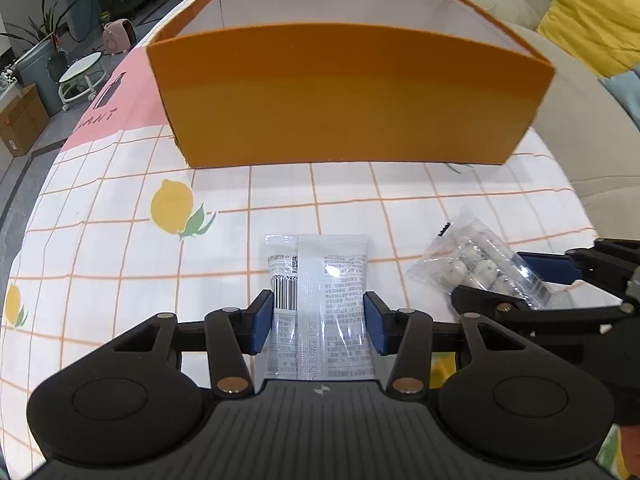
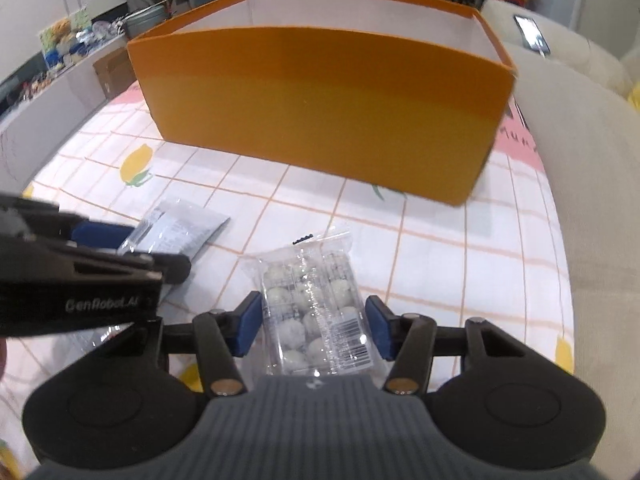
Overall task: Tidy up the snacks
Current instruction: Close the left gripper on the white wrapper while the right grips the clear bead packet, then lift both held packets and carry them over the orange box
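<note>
I had the left gripper [image 1: 316,322] clamped on a white sachet [image 1: 320,304] and the right gripper [image 2: 314,326] clamped on a clear pack [image 2: 316,316], both near the orange box [image 1: 344,92]. The box looked empty, I think; both still needed dropping in.

1. "GenRobot.AI", white lettering, on the side of the left tongs [image 2: 172,268].
2. Barcode with digits, partly legible as "5284 4007", on the silver packet [image 1: 320,304]; its fine print is too small to read.
3. Barcode on the clear packet [image 2: 316,312]; digits illegible.
4. Letters "…ANT" on the tablecloth [image 1: 104,116], cut off.
</note>
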`<state>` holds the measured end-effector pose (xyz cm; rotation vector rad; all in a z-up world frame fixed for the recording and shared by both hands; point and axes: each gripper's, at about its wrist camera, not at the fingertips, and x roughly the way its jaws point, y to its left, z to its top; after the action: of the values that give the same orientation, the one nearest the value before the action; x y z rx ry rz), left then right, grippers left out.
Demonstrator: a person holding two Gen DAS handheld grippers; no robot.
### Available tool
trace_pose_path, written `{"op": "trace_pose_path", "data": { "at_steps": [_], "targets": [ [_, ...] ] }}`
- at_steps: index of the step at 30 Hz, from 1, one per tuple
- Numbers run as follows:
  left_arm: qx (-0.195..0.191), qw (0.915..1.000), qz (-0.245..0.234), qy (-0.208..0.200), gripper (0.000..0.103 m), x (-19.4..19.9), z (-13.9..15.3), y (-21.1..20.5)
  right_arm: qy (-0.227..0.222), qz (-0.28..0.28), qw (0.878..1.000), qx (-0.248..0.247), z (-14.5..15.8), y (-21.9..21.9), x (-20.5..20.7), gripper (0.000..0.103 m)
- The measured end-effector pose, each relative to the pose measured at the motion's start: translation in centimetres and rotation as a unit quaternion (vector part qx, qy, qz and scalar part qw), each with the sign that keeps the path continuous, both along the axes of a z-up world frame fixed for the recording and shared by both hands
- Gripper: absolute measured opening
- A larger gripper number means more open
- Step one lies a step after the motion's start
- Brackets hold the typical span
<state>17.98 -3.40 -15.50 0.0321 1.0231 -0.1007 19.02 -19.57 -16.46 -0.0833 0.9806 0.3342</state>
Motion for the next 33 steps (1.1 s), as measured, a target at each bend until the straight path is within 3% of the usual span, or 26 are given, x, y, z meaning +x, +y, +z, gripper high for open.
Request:
{"op": "trace_pose_path", "data": {
  "at_steps": [9, 21, 28, 33],
  "targets": [
    [-0.028, 0.9990, 0.018, -0.032, 0.054, -2.8, 3.7, 1.7, -0.005, -0.022, 1.000, 0.020, 3.2, -0.5, -2.5, 0.054],
    [-0.071, 0.9919, 0.019, -0.103, 0.054, -4.2, 10.0, 2.7, -0.077, -0.029, 0.995, 0.059, 10.0, -1.5, -6.7, 0.054],
    [-0.091, 0.9865, 0.001, -0.136, 0.054, -2.8, 13.8, 2.5, -0.132, -0.028, 0.988, 0.072, 15.2, -1.8, -5.7, 0.054],
    [-0.101, 0.9822, -0.009, -0.158, 0.054, -0.6, 16.4, 2.2, -0.166, -0.016, 0.984, 0.070, 18.4, -1.8, -2.9, 0.054]
  ]
}}
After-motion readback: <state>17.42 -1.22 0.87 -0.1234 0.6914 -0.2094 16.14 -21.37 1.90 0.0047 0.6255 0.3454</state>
